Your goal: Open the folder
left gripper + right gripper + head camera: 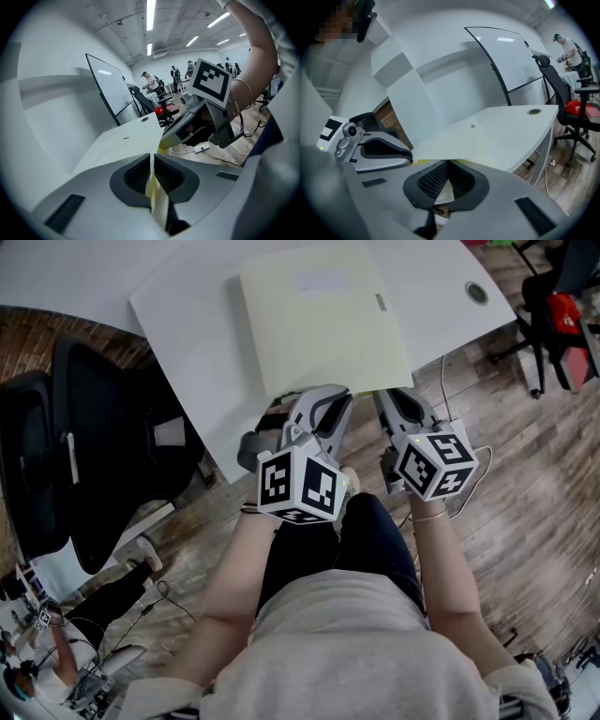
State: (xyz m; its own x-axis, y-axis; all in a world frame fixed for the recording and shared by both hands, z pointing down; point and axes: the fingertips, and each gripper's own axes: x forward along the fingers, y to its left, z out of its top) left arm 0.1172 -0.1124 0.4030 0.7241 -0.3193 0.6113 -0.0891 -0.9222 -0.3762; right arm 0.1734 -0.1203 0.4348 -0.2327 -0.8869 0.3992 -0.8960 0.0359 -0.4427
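A pale yellow folder (323, 324) lies closed and flat on the white table (187, 306), its near edge at the table's front. My left gripper (326, 395) is at the left of that near edge and my right gripper (389, 397) at the right. In the left gripper view the jaws (152, 161) are shut on a thin yellow edge of the folder (158, 199). In the right gripper view the jaws (446, 168) pinch a pale sheet of the folder (454, 143), and the left gripper's body sits just to the left.
A black office chair (94, 427) stands left of the table. Another chair with a red item (562, 306) is at the far right. A cable grommet (477, 292) sits in the tabletop. A whiteboard (110, 89) stands beyond the table, with people far behind it.
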